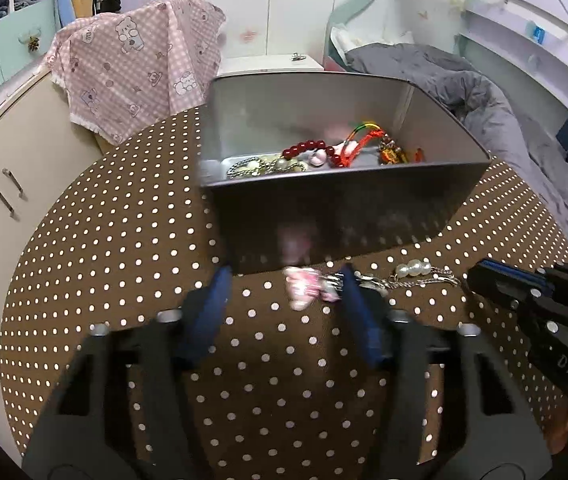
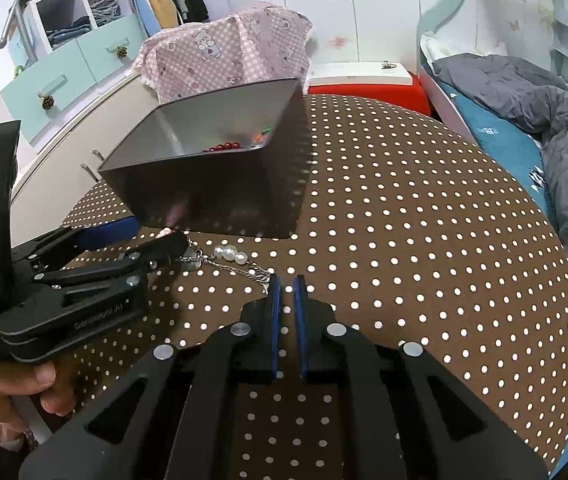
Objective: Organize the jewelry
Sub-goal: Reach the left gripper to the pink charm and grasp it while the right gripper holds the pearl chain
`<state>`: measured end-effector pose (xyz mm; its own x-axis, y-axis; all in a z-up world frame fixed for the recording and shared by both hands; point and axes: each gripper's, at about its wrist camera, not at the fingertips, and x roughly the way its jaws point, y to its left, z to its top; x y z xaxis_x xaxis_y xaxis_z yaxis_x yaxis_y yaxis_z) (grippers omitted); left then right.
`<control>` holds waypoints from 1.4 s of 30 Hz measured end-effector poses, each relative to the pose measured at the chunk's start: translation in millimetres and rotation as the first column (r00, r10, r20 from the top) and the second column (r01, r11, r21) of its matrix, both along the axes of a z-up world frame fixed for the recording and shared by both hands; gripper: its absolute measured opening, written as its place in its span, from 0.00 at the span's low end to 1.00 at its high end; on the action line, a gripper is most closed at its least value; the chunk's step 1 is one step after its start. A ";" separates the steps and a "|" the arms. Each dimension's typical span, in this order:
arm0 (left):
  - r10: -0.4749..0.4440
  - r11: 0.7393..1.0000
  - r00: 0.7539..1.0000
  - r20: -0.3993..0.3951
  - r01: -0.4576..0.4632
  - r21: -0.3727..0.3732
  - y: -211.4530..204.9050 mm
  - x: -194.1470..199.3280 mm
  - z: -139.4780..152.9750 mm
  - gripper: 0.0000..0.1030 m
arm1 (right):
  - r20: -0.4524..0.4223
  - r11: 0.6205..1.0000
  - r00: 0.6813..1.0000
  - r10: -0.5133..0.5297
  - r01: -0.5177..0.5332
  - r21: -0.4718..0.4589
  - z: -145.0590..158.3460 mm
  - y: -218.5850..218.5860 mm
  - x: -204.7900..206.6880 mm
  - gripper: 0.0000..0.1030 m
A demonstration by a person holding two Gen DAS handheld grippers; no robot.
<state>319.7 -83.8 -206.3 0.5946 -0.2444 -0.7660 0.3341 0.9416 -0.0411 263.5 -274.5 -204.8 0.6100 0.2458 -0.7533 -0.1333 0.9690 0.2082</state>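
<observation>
Our left gripper (image 1: 284, 280) hangs with its jaws spread wide over the polka-dot tablecloth (image 1: 124, 240), a blurred pink charm (image 1: 301, 286), perhaps a hair clip, lying loose between its fingertips. Just beside it the pearl chain bracelet (image 2: 230, 258) lies on the cloth in front of the metal box (image 1: 343, 216), which already holds a red bead bracelet (image 1: 307, 148) and other pieces. Our right gripper (image 2: 286, 280) has its blue pads nearly together, gripping nothing, its tips touching the chain's end.
</observation>
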 end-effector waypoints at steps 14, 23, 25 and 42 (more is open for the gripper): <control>0.008 0.998 1.000 -0.019 -0.009 -0.059 43.6 -31.0 -0.8 0.25 | 0.029 0.984 0.985 0.170 -0.171 0.043 1.4 65.5 23.5 0.34; 0.077 0.993 0.997 -0.020 -0.078 -0.088 66.2 -32.1 -0.4 0.71 | -0.012 0.976 0.979 0.204 -0.205 -0.069 -4.6 79.2 10.3 0.00; 0.077 0.993 0.997 -0.019 -0.079 -0.086 67.7 -31.5 -0.3 0.71 | -0.017 0.977 0.980 0.196 -0.197 -0.078 -5.2 70.7 0.5 0.00; 0.047 0.998 0.998 0.044 -0.049 0.042 84.6 -36.5 8.3 0.71 | 0.007 0.984 0.987 0.158 -0.157 -0.082 -6.8 107.4 27.8 0.16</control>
<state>283.3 0.9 -198.0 0.6378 -0.1821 -0.7484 0.2890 0.9572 0.0134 291.2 -167.1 -211.6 0.5789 0.2783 -0.7664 -0.2875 0.9493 0.1275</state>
